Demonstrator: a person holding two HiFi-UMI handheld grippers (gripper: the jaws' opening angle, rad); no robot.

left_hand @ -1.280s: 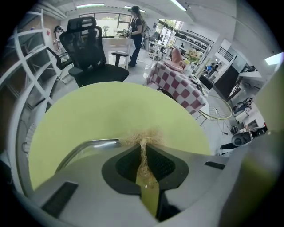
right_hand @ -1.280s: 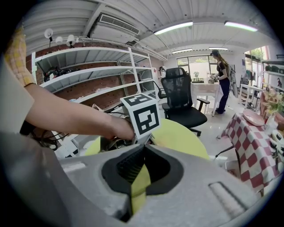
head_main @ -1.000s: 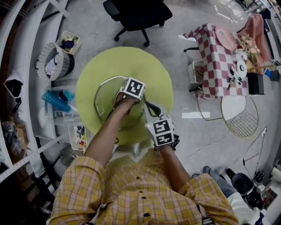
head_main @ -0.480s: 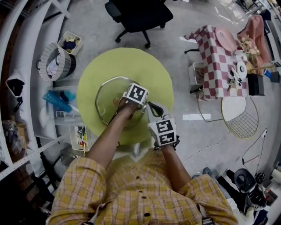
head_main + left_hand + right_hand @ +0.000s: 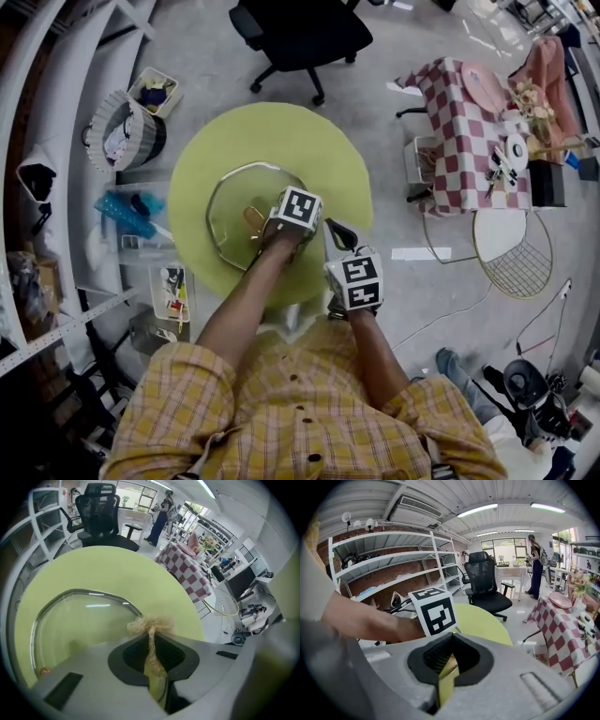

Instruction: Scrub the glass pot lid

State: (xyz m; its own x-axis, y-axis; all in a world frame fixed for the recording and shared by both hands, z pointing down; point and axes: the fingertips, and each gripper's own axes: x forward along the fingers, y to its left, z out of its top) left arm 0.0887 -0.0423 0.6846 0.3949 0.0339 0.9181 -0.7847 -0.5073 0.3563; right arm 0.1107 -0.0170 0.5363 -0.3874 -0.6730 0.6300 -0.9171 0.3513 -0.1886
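We see the glass pot lid lying on the round green table, on the side nearest the person. The left gripper, its jaws pressed together on a tan fibrous scrubber, holds that tuft over the lid's right part. The right gripper, just right of the left, has its jaws closed on a thin yellow-green edge, which we take to be the lid's near rim.
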